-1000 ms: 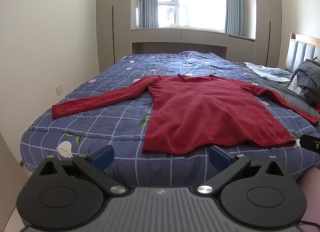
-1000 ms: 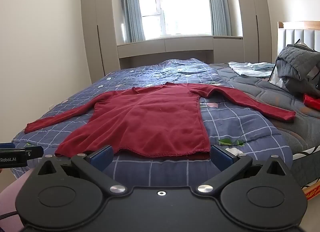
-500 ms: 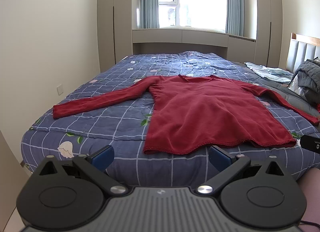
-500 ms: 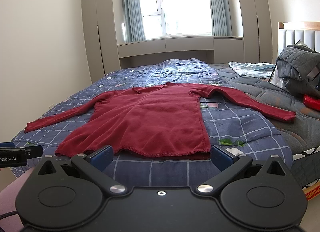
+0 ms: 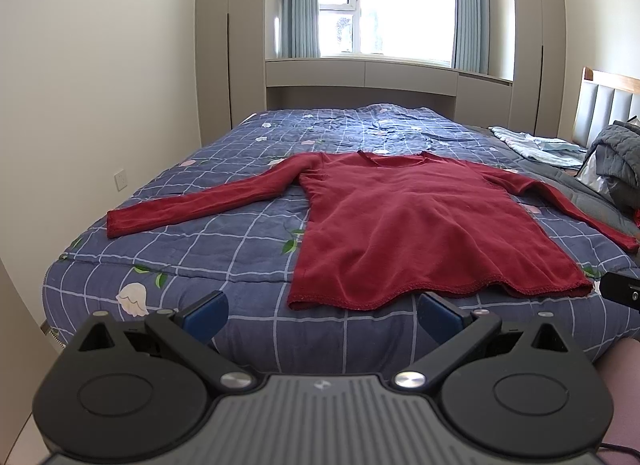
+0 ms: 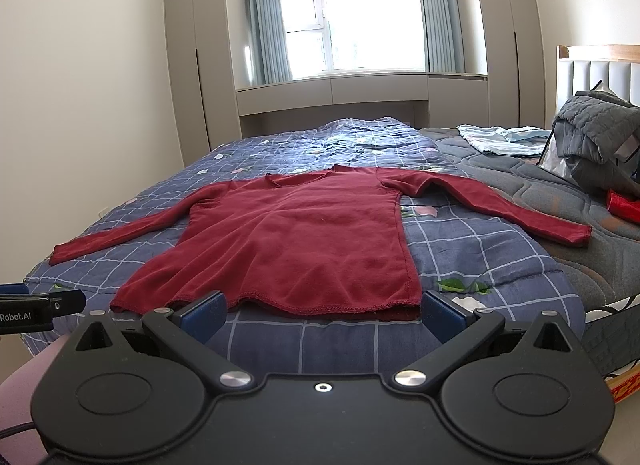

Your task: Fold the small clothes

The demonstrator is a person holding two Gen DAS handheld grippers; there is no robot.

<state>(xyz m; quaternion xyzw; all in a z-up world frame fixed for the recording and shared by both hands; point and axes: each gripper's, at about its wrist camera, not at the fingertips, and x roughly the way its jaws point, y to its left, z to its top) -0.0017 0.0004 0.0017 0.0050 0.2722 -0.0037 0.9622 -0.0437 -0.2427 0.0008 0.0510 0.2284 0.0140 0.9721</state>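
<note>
A bedroom bed under a blue checked quilt lies ahead of me. A red long-sleeved top is spread flat on it, just beyond my left hand-held gripper and right hand-held gripper, both spread wide and empty. Nothing has shifted since a moment ago.

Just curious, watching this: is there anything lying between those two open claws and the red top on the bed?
Nothing visible. The red top lies flat on the blue quilt, sleeves spread. Left gripper and right gripper are both open, just short of its hem, with only bare quilt between. The grey bundle sits well off to the side.
</note>
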